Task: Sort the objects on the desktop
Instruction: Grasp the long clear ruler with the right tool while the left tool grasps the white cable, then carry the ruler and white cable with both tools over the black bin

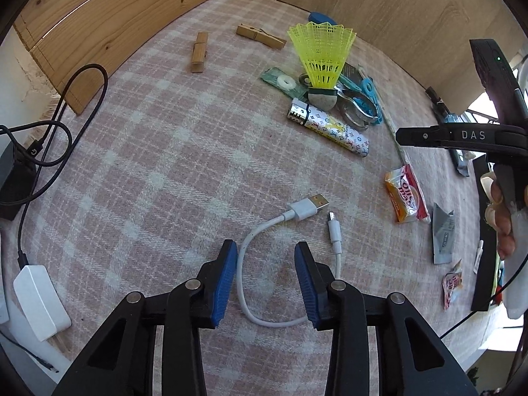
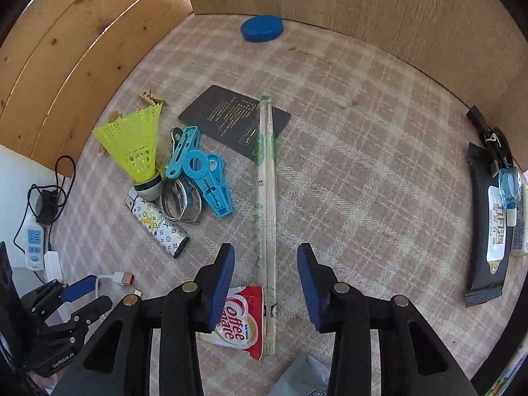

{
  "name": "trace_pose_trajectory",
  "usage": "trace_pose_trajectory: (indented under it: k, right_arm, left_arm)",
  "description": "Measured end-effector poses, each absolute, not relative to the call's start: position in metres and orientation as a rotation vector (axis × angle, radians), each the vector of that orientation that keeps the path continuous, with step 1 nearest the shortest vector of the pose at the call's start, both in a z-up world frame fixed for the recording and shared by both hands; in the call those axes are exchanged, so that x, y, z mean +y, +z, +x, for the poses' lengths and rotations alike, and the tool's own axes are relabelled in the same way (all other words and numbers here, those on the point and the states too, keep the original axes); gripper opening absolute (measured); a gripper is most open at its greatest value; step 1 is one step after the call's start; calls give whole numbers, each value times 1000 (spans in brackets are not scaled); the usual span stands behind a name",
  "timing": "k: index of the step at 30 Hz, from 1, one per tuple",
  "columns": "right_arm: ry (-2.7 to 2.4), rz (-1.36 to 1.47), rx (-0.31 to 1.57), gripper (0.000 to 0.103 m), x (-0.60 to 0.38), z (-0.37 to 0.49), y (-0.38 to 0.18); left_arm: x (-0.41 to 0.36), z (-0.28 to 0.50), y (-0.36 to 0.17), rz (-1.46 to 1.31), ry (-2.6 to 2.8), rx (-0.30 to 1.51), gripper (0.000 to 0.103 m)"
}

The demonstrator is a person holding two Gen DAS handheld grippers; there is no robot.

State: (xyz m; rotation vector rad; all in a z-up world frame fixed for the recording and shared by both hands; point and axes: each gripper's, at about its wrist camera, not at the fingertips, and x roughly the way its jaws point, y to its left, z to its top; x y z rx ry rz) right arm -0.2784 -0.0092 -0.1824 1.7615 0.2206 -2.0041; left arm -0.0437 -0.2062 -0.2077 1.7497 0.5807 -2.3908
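Pickup step, both hands at once, judging by the poses. L gripper [image 1: 266, 280] hangs over the white USB cable [image 1: 246, 300] at 6 o'clock in the left wrist view; jaws part-open, the cable's loop between the pads, neither pad pressing on it. R gripper [image 2: 266, 287] is likewise part-open, straddling the wrapped chopsticks [image 2: 266, 204] w/ a creamer sachet [image 2: 242, 321] under its left pad, at 6 o'clock in its own view. Next, probably: lower each, close on its item w/o snagging the sachet. Shuttlecock [image 2: 137, 147] and lighter [image 2: 158, 227] sit at 9 o'clock, untouched.
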Motion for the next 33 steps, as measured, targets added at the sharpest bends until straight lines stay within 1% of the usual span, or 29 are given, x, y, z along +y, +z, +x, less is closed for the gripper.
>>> trace_pose_trajectory:
  k: [1,2,4,6,8,9,10,16,20,25,33]
  right_arm:
    - [-2001,1762,237,34,-13,-279,-184]
    - [-2001,1763,258,33,-16,-279,-186]
    - [-2005,1768,304,28,-21,-279,-190]
    - [-2007,1771,328,24,-23,-280,-193]
    - [-2017,1755,355,18,-21,-280,-193]
    - [-2018,1754,368,13,-20,-280,-193]
    - [-2017,1751,372,11,-17,-280,-193]
    - [-1985,1779,277,11,10,-280,-193]
    - [-1978,1785,180,11,34,-274,-188]
    - [-1989,1745,51,11,68,-263,-164]
    - [-2030,1645,-129,11,103,-248,-114]
  left_arm:
    - [-205,-45,-208,1748,-2390,559,36]
    - [-205,-46,-208,1745,-2389,543,32]
    - [-204,-47,-208,1741,-2387,524,24]
    - [-203,-48,-210,1743,-2382,512,9]
    - [-203,-48,-210,1728,-2385,503,5]
    - [-203,-47,-210,1719,-2383,506,4]
    - [-203,-46,-210,1712,-2382,516,4]
    - [-200,-37,-207,1681,-2388,552,4]
    - [-195,-28,-192,1637,-2416,564,4]
    - [-191,-23,-165,1585,-2468,540,4]
    - [-159,-8,-112,1516,-2564,458,4]
